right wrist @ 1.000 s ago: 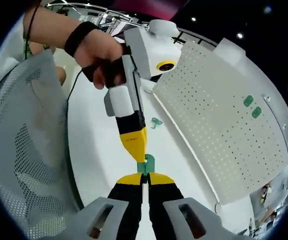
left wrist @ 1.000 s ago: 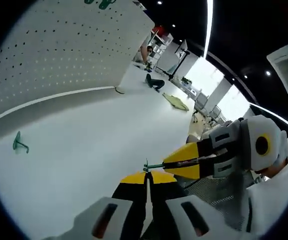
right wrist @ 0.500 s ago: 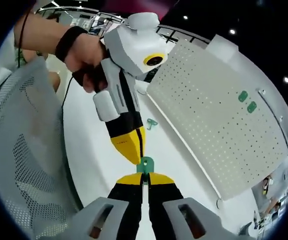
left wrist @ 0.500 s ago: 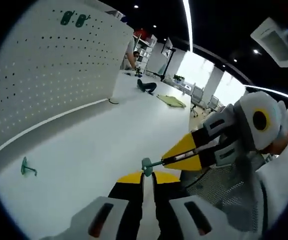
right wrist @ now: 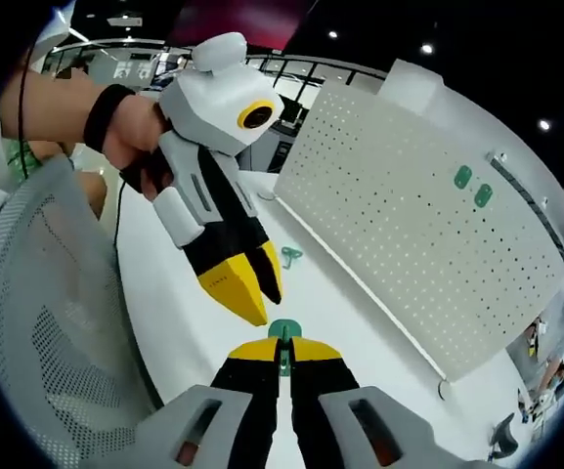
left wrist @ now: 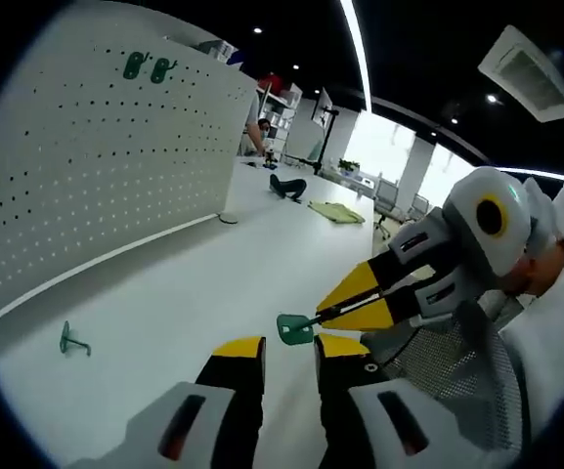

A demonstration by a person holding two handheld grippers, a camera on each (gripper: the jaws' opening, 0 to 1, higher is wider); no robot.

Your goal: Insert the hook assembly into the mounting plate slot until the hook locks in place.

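L gripper [left wrist: 289,354] jaws apart | R gripper [right wrist: 282,349] clamps green hook piece [left wrist: 294,328] | spare hook [left wrist: 72,341], prob. on table

White table [left wrist: 213,293] with a green hook [left wrist: 71,341] (near the upright pegboard [left wrist: 86,166]).

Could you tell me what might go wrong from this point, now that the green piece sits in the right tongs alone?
1. The right tongs pinch the green hook piece only at its edge, so it may twist or slip out over the white table.
2. The left tongs are open and close beside it; a stray move could knock it.
3. The white pegboard is still well away, so carrying the piece there one-handed risks misalignment with its holes.
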